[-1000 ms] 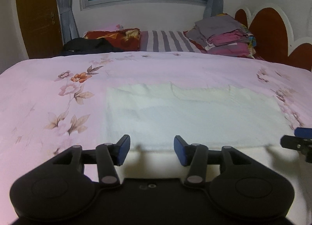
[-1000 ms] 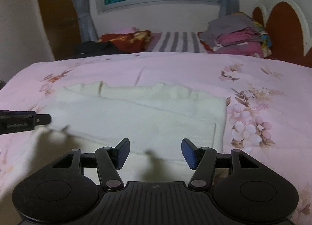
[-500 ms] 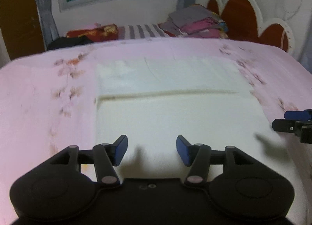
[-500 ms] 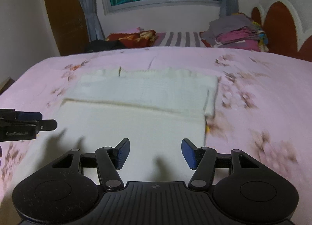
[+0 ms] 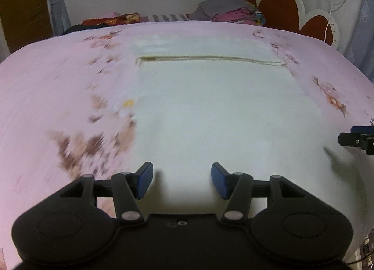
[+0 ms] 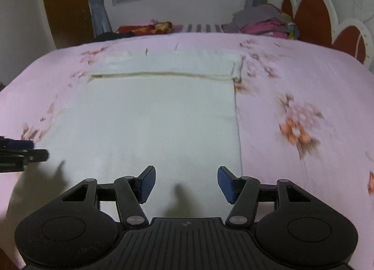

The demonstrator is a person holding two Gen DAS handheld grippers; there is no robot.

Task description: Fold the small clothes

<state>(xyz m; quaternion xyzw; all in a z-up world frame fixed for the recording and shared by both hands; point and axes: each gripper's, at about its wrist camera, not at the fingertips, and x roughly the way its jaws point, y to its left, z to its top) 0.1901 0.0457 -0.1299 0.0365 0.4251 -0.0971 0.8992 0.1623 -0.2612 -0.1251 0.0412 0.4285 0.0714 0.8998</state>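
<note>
Left gripper (image 5: pixel 181 180): jaws spread, nothing between the blue pads; held over the near left part of the garment.
Right gripper (image 6: pixel 186 185): jaws spread, nothing between them; held over the near right part of the garment.
White garment (image 5: pixel 217 106): lies flat on the bed, a folded band across its far end, its near end reaching both grippers.
Pink floral bedspread (image 5: pixel 58 87): underneath the garment, showing on all sides.
Stack of folded clothes (image 6: pixel 264 23): far right, beside the headboard (image 6: pixel 315 10).
</note>
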